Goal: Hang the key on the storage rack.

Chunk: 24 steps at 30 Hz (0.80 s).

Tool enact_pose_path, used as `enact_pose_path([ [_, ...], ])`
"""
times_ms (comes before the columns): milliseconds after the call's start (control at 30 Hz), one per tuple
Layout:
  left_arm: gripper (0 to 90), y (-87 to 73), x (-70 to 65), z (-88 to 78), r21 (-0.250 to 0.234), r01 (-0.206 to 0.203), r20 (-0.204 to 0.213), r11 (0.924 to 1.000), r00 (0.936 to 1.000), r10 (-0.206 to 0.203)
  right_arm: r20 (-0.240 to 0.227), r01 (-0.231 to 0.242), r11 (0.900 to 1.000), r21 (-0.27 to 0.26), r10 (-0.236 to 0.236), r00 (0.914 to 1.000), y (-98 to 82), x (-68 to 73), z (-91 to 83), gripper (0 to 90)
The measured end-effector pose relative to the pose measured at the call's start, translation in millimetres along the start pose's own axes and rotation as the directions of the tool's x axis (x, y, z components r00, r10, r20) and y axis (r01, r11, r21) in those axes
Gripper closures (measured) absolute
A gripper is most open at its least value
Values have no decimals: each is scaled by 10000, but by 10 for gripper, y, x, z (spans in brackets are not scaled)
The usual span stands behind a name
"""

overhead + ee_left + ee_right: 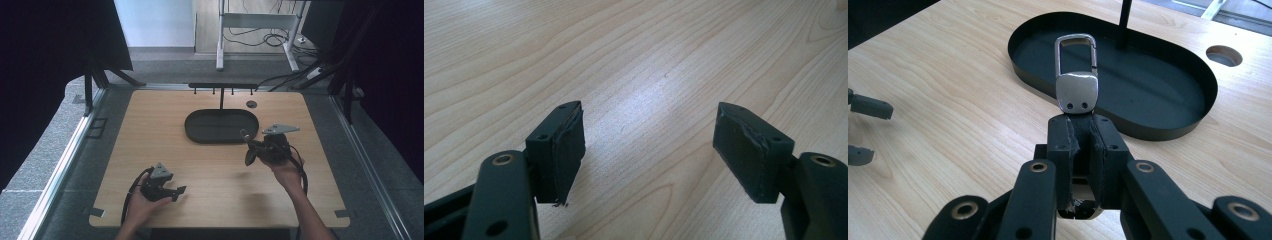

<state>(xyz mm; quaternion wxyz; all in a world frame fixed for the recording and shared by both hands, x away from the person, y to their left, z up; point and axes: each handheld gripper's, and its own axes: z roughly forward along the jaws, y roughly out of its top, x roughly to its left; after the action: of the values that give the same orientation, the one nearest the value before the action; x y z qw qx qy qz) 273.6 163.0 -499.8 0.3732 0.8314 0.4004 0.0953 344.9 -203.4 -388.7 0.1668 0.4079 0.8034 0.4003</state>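
My left gripper (649, 150) rests low over the bare table (634, 60), its jaws spread wide with nothing between them. My right gripper (1082, 135) is clamped tight on the dark strap of a key clip (1076, 70); the strap is mostly buried between the pads, leaving the silver clasp poking out. Beyond it lies the black oval tray (1168, 131), its thin post cut off at the top edge.

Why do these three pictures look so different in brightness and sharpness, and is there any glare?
High view: dim, dark at both sides, the tray a flat black shape. Left gripper view: a pale sheen on the table, the left gripper sharp. Right gripper view: brighter, glare on the metal clip held by the right gripper.
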Motion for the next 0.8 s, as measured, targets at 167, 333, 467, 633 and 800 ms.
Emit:
enact_pose_path([
  [167,296,0,5,-2,29,-17,1,10000,10000,17,-15,-81,9999,-125,81,10000,49,-25,-8,806],
  [333,296,-1,7,-2,26,-11,0,10000,10000,11,17,-81,9998,-206,82,10000,108,-40,-18,806],
  [467,296,-1,9,-6,5,-2,-9,10000,10000,2,52,-65,9997,-239,67,10000,158,-47,-22,806],
  [633,296,-1,8,-6,7,-7,-7,10000,10000,7,87,-115,9994,-317,117,9999,221,-59,-11,806],
  [800,296,-2,11,-6,-6,33,-7,10000,10000,-33,125,-139,9992,-377,144,9998,280,-78,7,806],
])
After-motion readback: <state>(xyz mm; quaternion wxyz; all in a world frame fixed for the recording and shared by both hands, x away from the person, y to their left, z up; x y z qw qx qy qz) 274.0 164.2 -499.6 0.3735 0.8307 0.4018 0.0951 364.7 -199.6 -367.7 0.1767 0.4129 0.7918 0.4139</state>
